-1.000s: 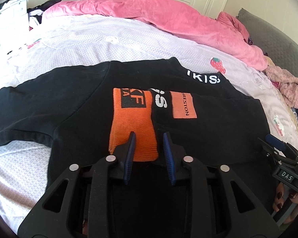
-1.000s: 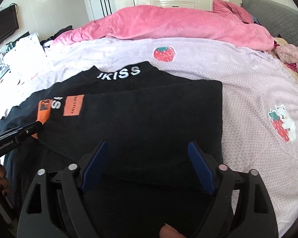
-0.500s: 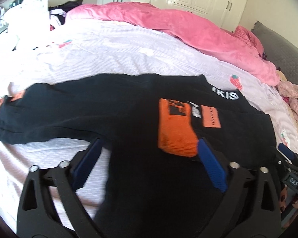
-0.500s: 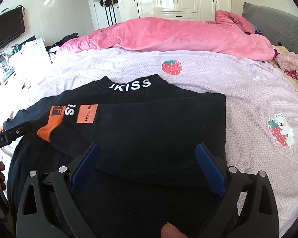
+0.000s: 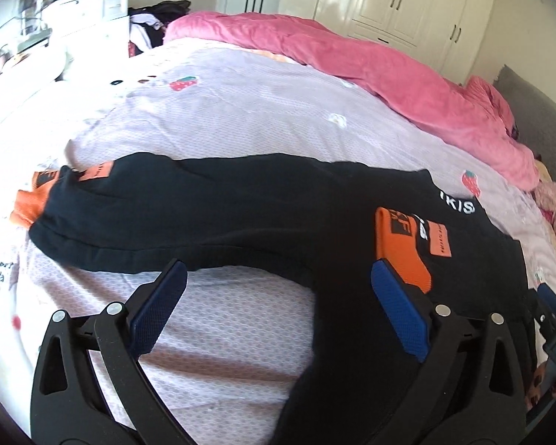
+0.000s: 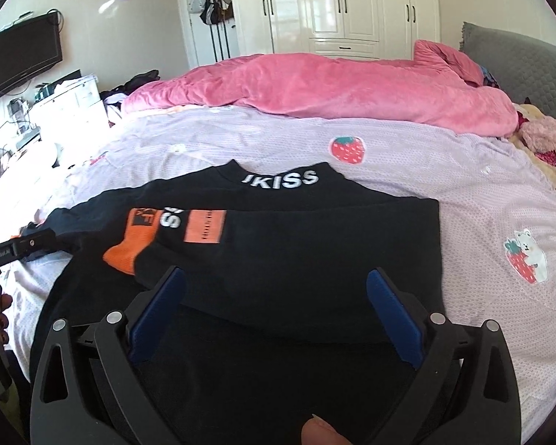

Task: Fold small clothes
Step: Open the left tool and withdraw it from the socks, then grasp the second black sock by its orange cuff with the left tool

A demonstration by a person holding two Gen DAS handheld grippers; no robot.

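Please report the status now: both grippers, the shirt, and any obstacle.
Left gripper open, empty. Right gripper open, empty. Black long-sleeved shirt: one sleeve folded across, other sleeve spread flat. No obstacle.

Bright daylight, left-side glare, fisheye-warped edges.

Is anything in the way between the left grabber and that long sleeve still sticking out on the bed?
Nothing visible is. The left grabber is open just in front of the black sleeve, with only bare bedsheet between them. The other sleeve, with its orange cuff, is already folded onto the shirt.
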